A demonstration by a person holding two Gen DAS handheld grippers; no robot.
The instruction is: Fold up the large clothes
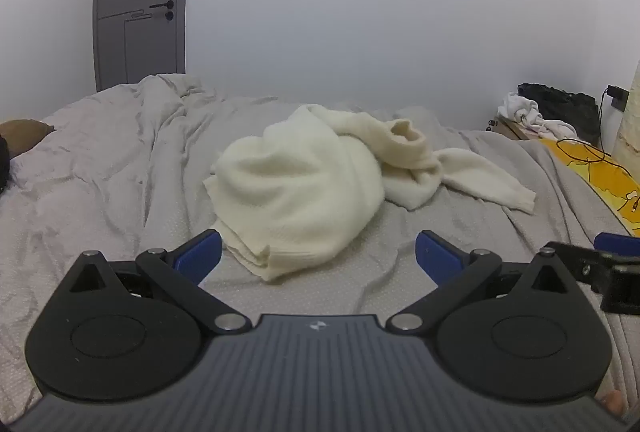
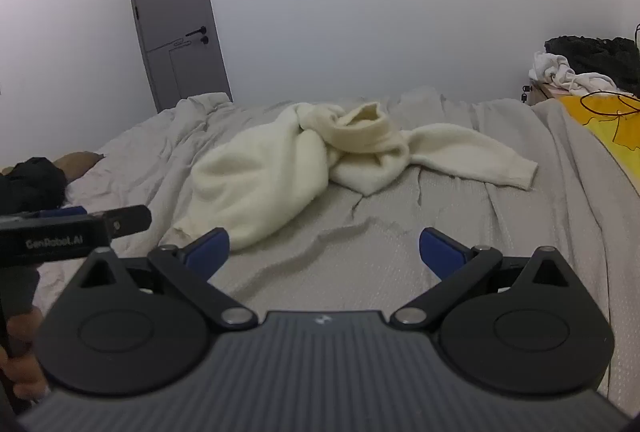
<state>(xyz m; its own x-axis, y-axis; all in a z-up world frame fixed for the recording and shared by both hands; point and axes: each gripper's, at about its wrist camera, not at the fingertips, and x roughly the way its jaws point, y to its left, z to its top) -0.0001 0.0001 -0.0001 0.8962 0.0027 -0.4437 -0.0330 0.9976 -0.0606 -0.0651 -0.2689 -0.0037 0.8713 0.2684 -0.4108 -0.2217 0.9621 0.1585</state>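
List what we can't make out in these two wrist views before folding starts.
- Cream sweater: second sleeve and front hidden, both views, bunched under its own folds.
- Dark item: cut off by left edge, right wrist view.
- Clutter on the side table: too small, both views.
- Bed near edge: hidden by the gripper bodies.

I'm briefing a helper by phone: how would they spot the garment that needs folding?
Look at the bed with the wrinkled grey cover. In its middle lies a crumpled cream knitted sweater, one sleeve trailing right. It is the bed's only pale, fluffy knit; the white clothes sit off the bed, by the wall.
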